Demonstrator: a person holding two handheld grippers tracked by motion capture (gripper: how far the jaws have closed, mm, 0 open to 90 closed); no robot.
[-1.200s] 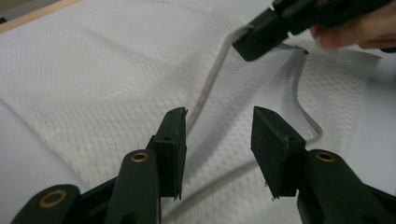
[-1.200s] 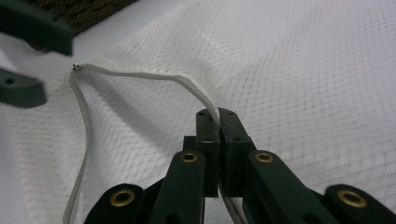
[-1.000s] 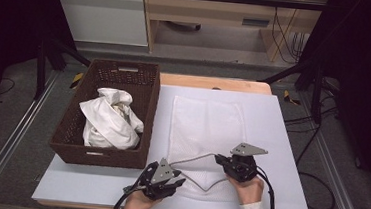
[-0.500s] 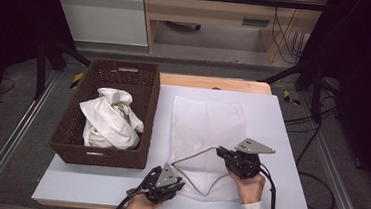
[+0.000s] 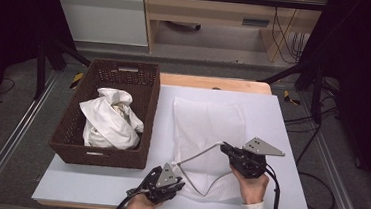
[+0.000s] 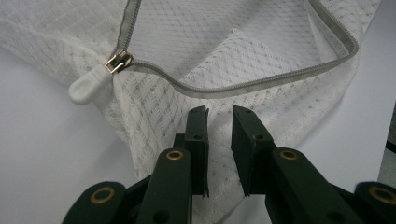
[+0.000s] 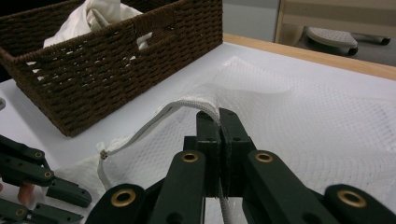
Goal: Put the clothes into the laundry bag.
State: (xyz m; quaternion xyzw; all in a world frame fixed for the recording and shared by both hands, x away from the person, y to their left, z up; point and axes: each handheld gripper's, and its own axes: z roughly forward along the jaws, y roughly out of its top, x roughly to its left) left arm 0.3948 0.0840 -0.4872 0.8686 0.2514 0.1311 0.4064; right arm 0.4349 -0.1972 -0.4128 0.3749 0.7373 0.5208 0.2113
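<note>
I'm opening the mesh laundry bag (image 5: 206, 131) on the counter (image 5: 282, 122): my right fingers (image 7: 218, 122) are clamped on its upper zipper edge (image 7: 187, 106), lifting, while my left fingers (image 6: 219, 122), apart over the lower mesh, must pinch it next.

You've got a soft white mesh cloth bag (image 5: 206, 131) with a grey woven zipper (image 6: 261, 84), a rough brown wicker basket (image 5: 71, 130), and a smooth matt white tabletop (image 5: 282, 122).

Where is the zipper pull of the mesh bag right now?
In the left gripper view the zipper pull lies at upper left, on the bag's corner on the white table, left of the left tool. From above it sits by that tool.
</note>
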